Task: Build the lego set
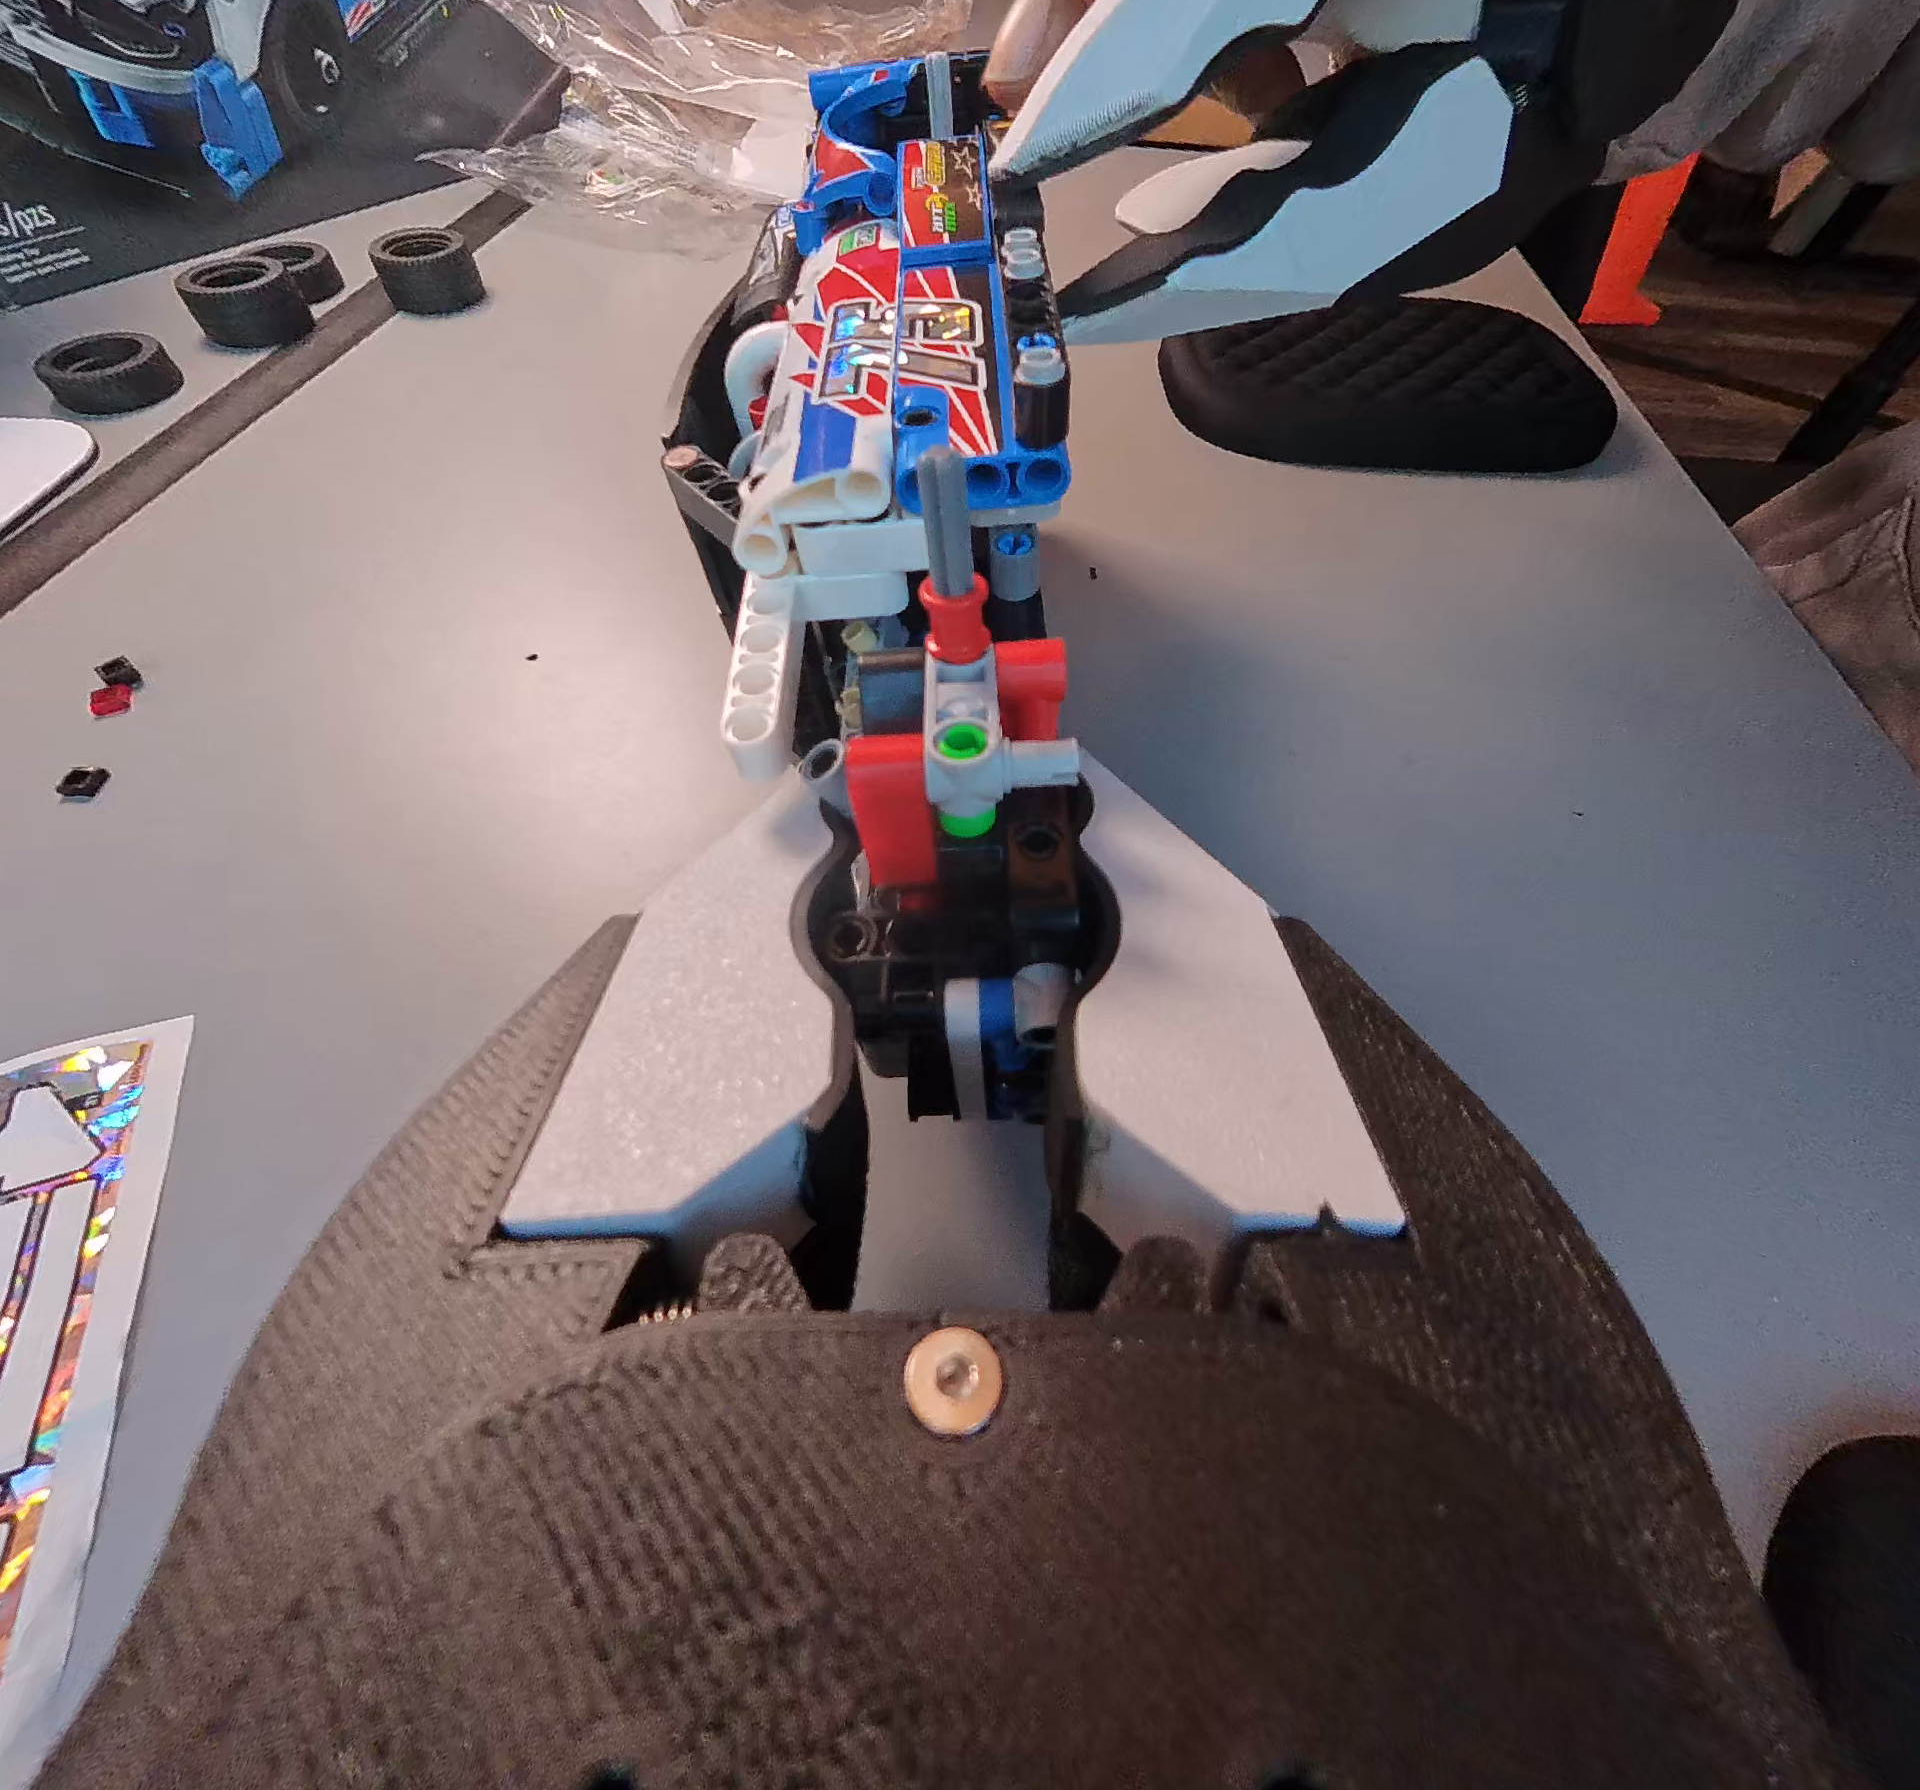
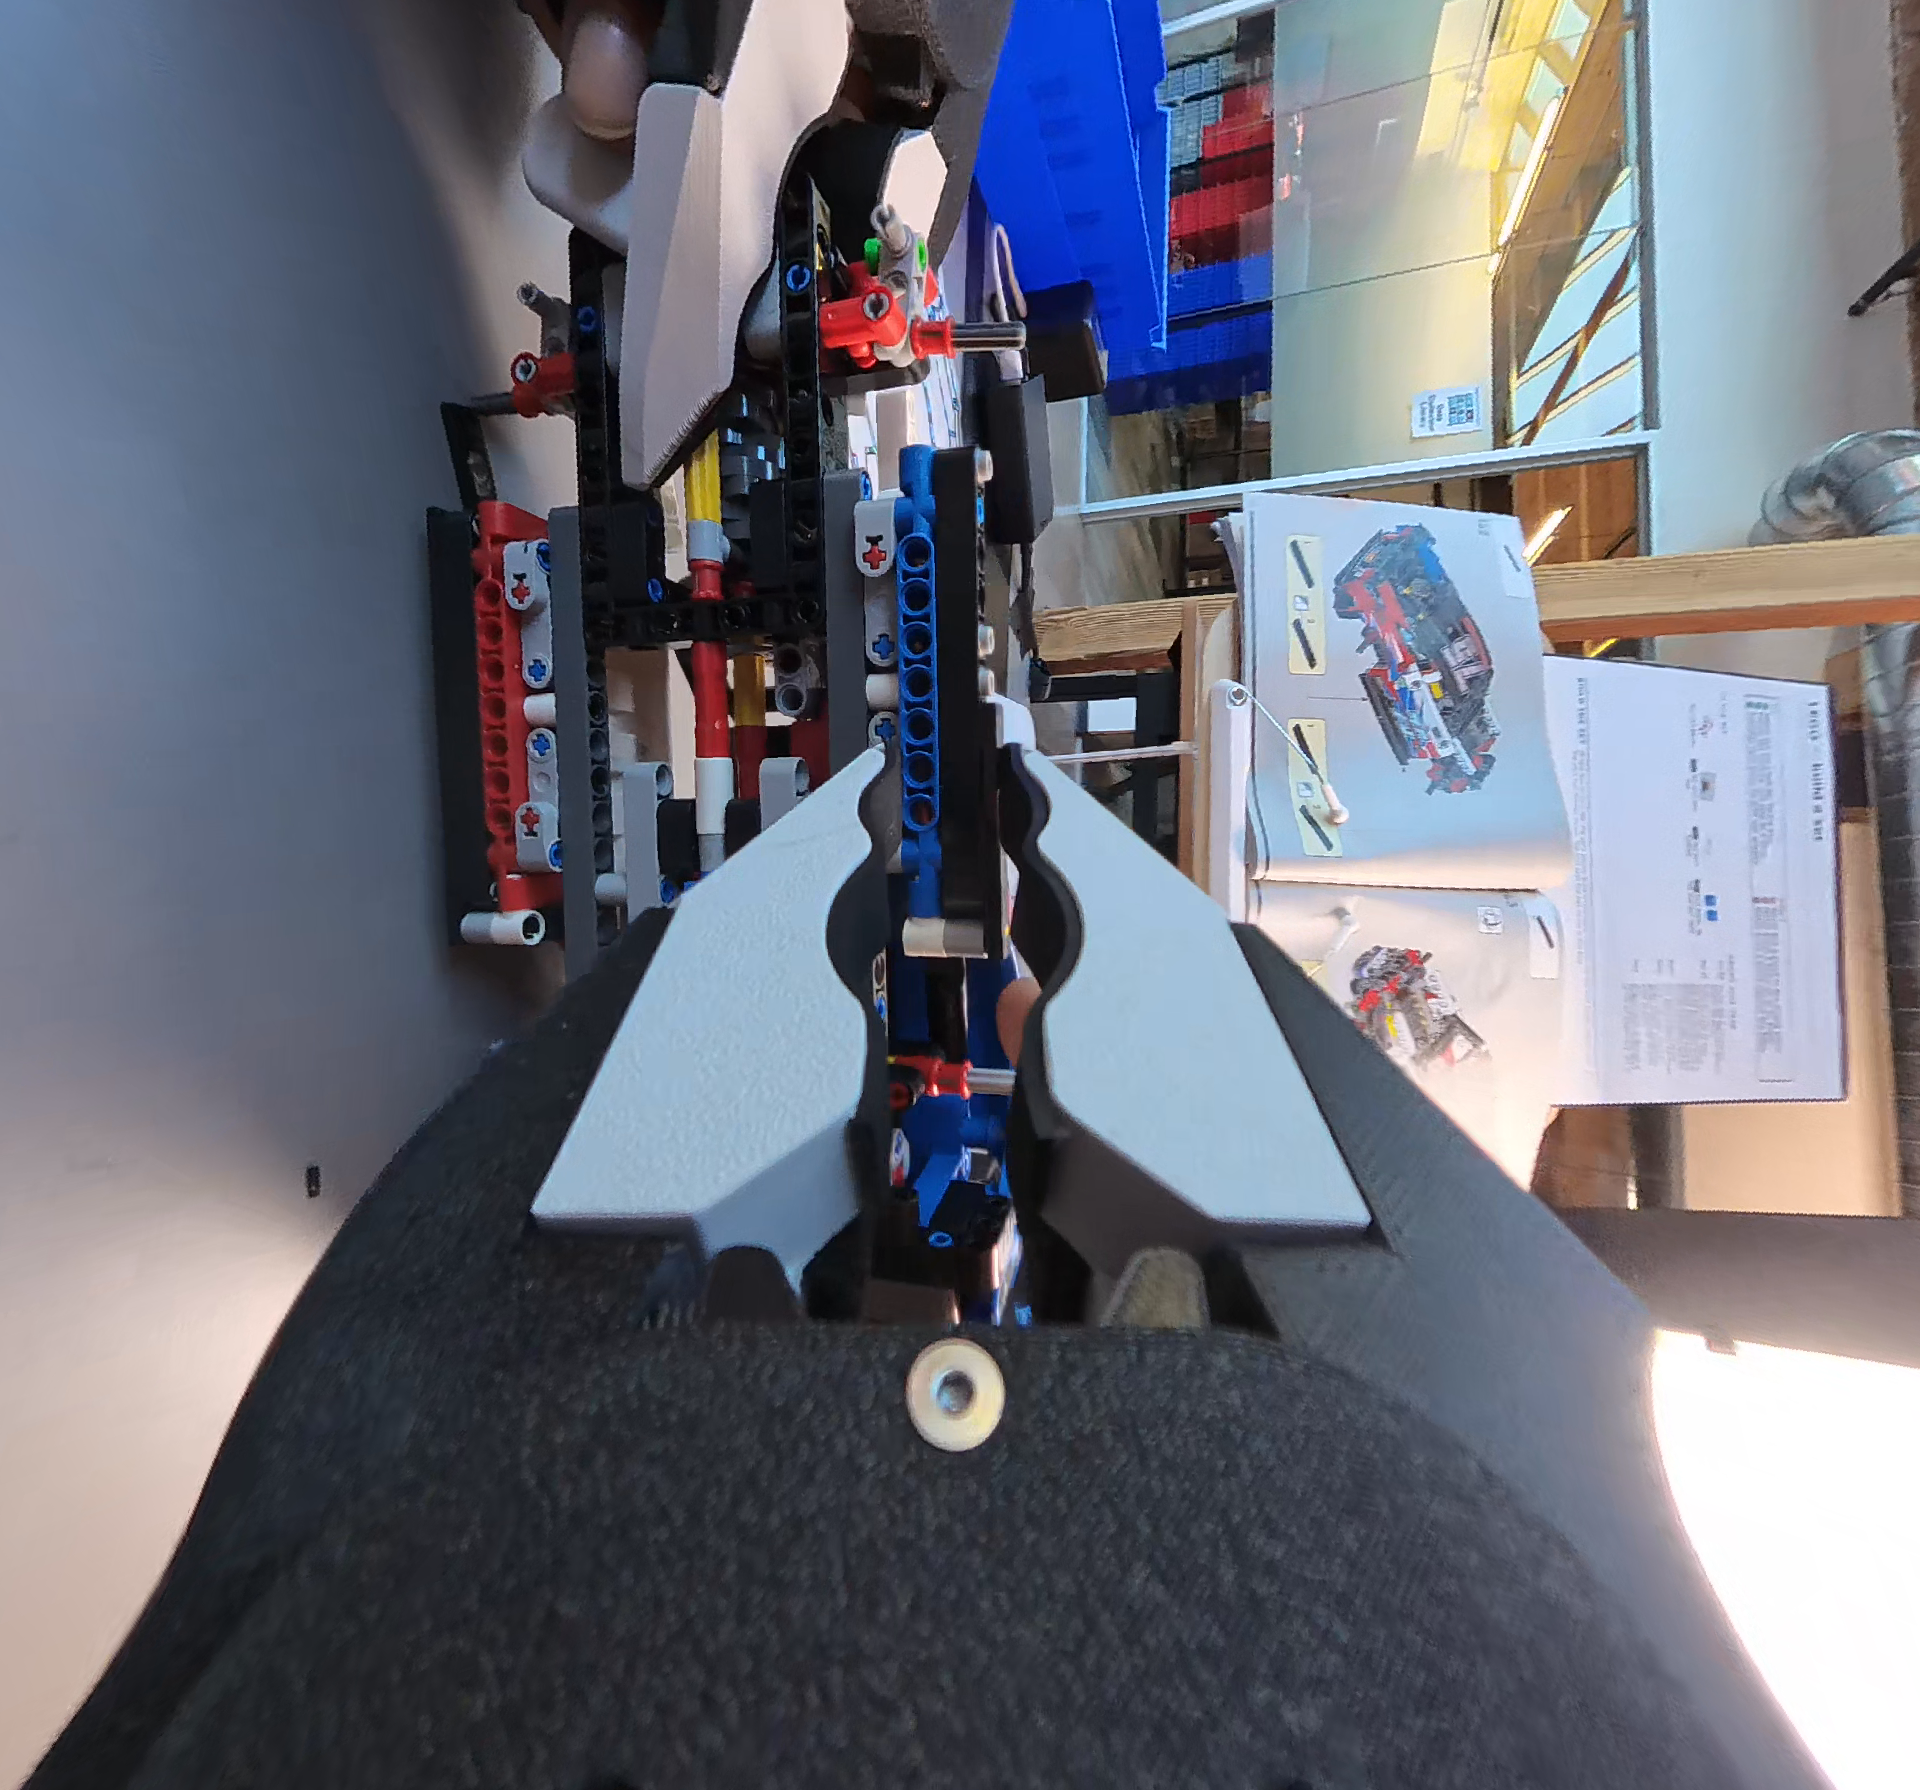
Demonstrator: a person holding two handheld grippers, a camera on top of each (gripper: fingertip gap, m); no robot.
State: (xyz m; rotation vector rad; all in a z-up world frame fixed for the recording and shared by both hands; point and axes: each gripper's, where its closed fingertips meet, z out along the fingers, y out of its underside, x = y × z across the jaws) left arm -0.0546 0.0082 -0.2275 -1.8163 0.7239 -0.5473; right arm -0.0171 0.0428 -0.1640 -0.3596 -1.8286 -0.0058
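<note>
Left claw: left gripper [image 1: 961,919] clamps the near end of the half-built blue, white and red brick car [image 1: 894,369], tipped on its side.
Right claw: right gripper [image 2: 940,867] pinches the blue side beam [image 2: 916,660], probably bracing it.
Around: loose black tyres [image 1: 244,296] far left; plastic bags [image 1: 665,67] beyond; nothing blocks.

Car [image 1: 914,369]: blue, white, red, black, starburst decals. Tyres [image 1: 244,296]: black. Table [image 1: 1455,805]: grey. Sticker sheet [image 1: 62,1221]: holographic.
</note>
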